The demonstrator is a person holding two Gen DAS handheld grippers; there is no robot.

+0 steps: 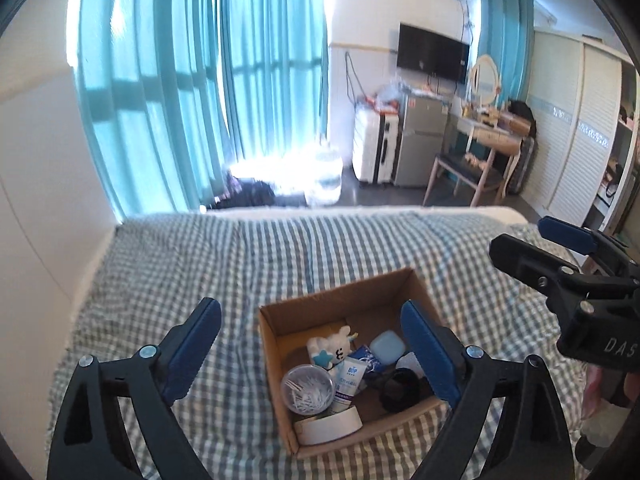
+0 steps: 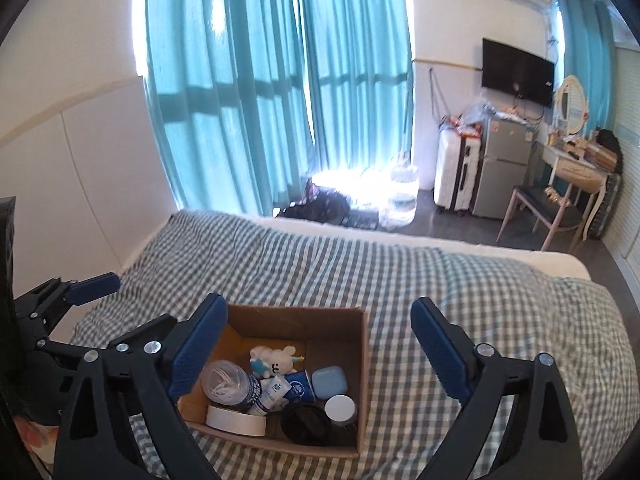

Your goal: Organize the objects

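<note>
An open cardboard box (image 1: 280, 320) (image 2: 362, 344) sits on the checked bedspread. It holds a white plush toy (image 1: 334, 346) (image 2: 276, 358), a clear cotton-swab jar (image 1: 308, 388) (image 2: 226, 384), a white tube (image 1: 350, 380) (image 2: 272, 394), a roll of white tape (image 1: 330, 426) (image 2: 236, 420), a light blue case (image 1: 386, 346) (image 2: 329, 380), a black round item (image 1: 400, 390) (image 2: 304, 424) and a white-lidded jar (image 2: 340, 408). My left gripper (image 1: 312, 348) is open and empty above the box. My right gripper (image 2: 320, 348) is open and empty above it; it also shows in the left wrist view (image 1: 532, 236).
The bed (image 1: 240, 256) (image 2: 480, 300) fills the foreground, with a padded wall panel (image 2: 80, 152) on its left. Beyond its far edge are teal curtains (image 1: 200, 80), a suitcase (image 1: 376, 148), a small fridge (image 1: 420, 140), a chair (image 1: 460, 172) and a dressing table (image 1: 496, 136).
</note>
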